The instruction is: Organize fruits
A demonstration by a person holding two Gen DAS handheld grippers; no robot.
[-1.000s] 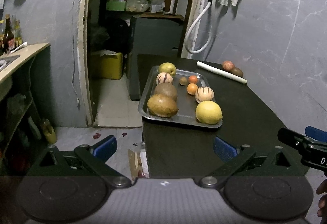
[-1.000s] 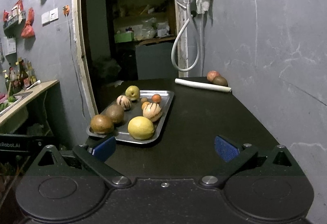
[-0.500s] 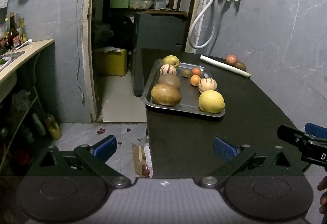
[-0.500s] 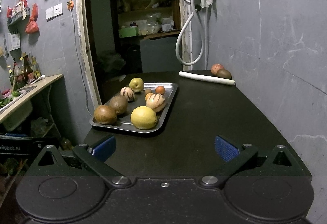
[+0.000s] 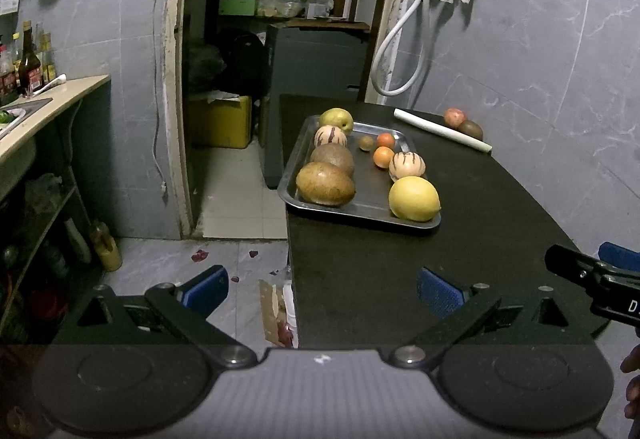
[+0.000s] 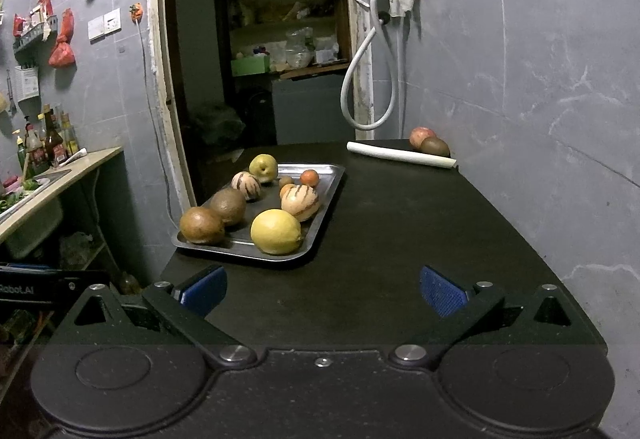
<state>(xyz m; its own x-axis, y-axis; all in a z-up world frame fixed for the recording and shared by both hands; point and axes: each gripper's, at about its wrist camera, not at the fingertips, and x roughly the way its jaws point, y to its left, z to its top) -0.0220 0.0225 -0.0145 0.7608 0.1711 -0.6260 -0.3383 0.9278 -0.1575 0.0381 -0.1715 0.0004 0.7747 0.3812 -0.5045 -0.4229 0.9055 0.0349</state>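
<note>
A steel tray (image 5: 294, 163) (image 6: 330, 185) sits on the left side of a black table (image 5: 460, 239) (image 6: 400, 231). It holds several fruits: a yellow citrus (image 5: 414, 199) (image 6: 275, 231), two brown fruits (image 5: 325, 184) (image 6: 201, 225), two striped melons (image 5: 407, 165) (image 6: 300, 201), a pear (image 5: 337, 120) (image 6: 263, 167), small oranges (image 5: 383, 157). A red apple (image 5: 454, 117) (image 6: 419, 137) and a brown fruit (image 5: 470, 128) (image 6: 435, 147) lie at the far right by the wall. My left gripper (image 5: 322, 289) and right gripper (image 6: 322, 291) are open and empty, short of the tray.
A white rolled sheet (image 5: 440, 135) (image 6: 400, 155) lies across the table's far end. A grey tiled wall (image 6: 540, 99) runs along the right. A doorway (image 5: 280, 39), a counter with bottles (image 5: 36, 95) and floor clutter lie to the left.
Both grippers have risen and pulled back a little, so the tray and table look farther and lower. No fruit has moved. Both grippers stayed open.
</note>
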